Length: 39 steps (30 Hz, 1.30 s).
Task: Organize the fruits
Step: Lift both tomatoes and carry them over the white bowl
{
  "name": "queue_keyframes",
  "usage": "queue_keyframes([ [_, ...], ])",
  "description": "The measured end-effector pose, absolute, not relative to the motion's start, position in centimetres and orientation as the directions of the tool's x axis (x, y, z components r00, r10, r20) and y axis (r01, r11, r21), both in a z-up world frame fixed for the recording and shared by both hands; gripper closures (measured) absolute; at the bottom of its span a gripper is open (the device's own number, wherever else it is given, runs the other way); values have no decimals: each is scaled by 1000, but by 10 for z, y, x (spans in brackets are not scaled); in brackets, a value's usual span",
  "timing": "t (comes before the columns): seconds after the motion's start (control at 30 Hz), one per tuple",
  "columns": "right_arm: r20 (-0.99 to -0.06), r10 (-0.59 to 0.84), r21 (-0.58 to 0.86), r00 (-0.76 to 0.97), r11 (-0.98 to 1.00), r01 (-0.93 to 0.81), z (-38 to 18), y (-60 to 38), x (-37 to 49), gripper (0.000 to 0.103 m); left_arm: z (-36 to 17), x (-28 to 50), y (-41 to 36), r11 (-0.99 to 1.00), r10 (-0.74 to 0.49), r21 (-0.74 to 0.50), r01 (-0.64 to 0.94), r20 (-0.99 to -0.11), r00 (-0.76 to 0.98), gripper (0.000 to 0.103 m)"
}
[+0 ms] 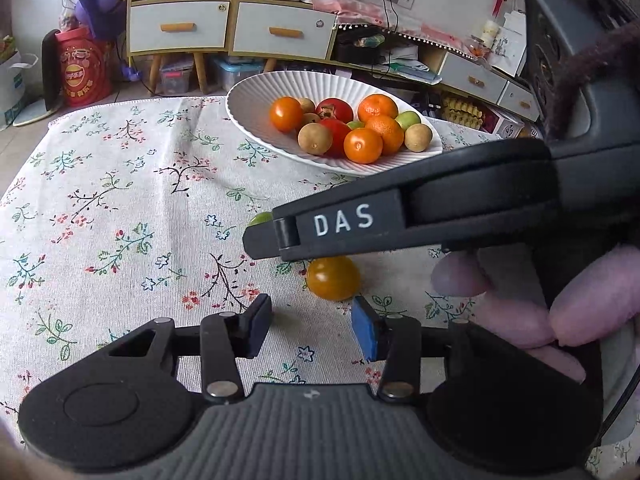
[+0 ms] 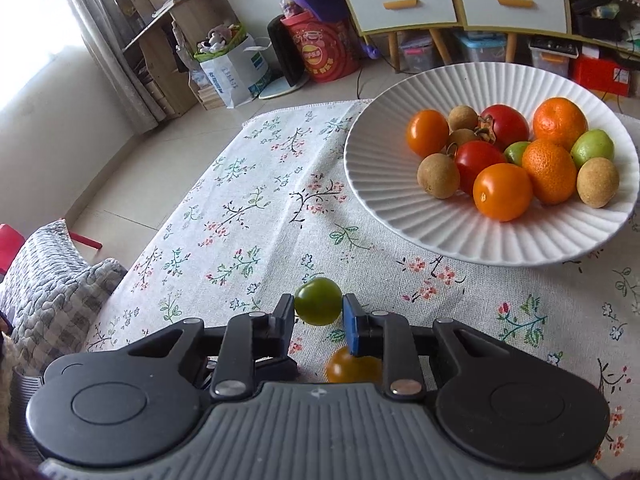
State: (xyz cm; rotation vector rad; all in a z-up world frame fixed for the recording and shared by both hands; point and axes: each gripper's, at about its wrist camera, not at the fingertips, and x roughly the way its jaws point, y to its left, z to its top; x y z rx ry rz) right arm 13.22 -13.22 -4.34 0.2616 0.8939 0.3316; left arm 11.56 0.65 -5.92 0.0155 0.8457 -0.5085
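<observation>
So, right gripper pinching green tomato between pads, holding it just above floral tablecloth, near white ribbed plate piled with fruit. Tomato looking round, can't tell any long axis or pointing. Left gripper sitting open, nothing between fingers. Yellow-orange tomato lying on cloth just ahead of it.

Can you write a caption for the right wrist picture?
Right claw pinches a green tomato beside the white fruit plate.
</observation>
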Motion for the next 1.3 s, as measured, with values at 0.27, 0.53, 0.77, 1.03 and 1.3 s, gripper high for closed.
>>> queue_keyframes([
  [0.27, -722, 322, 332, 613, 938, -102, -40, -162, 124, 80, -58, 121, -5, 875, -430, -182, 449, -718, 547, 63],
  [0.53, -726, 288, 308, 624, 948, -79, -37, -170, 116, 80, -58, 125, -22, 873, -421, -156, 462, -719, 553, 70],
  [0.77, -724, 278, 287, 632, 954, -91, -34, -176, 110, 80, -57, 125, -28, 879, -393, -112, 463, -720, 573, 78],
  [1.03, -710, 270, 271, 651, 957, -102, -26, -186, 102, 80, -40, 126, -28, 878, -394, -82, 472, -685, 613, 78],
  [1.3, -659, 207, 246, 723, 968, -53, -11, -200, 109, 80, -20, 143, -32, 886, -406, -97, 454, -637, 655, 78],
])
